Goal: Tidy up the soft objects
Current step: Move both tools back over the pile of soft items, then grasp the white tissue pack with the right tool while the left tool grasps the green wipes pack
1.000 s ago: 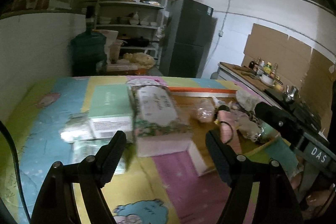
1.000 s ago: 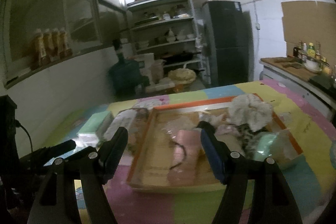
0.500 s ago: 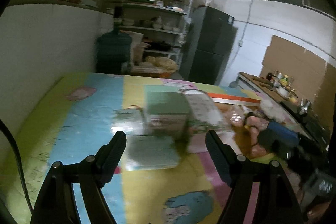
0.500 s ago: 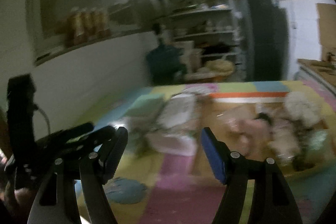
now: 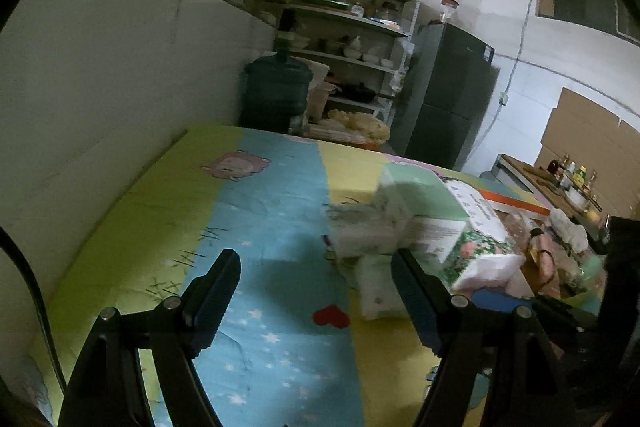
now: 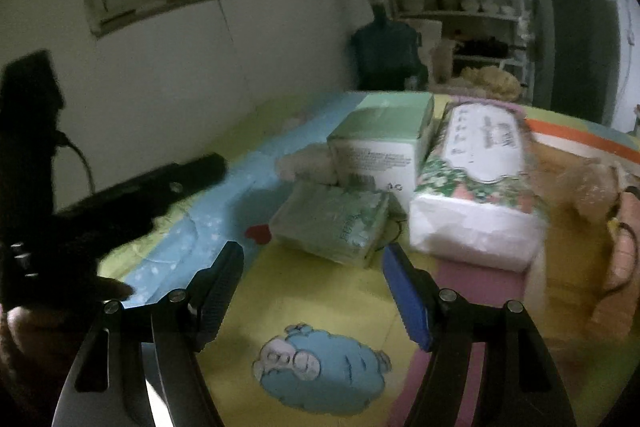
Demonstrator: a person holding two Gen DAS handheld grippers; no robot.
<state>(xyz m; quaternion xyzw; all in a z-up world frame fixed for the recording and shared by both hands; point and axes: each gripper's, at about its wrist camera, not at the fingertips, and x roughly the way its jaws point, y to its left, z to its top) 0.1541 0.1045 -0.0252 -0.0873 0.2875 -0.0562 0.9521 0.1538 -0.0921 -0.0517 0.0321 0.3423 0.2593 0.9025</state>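
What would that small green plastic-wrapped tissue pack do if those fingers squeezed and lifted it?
The small green plastic-wrapped tissue pack would probably dent: its wrapper looks crinkled and soft. It likely lifts easily, being a thin pack. The glossy film might slip. Lying flat on the colourful cartoon mat, it shouldn't roll.

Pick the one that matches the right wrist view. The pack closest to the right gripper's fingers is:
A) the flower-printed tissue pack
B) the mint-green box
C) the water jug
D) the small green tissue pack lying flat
D: the small green tissue pack lies flat just beyond the open right gripper, ahead of the mint-green box and flower-printed tissue pack.
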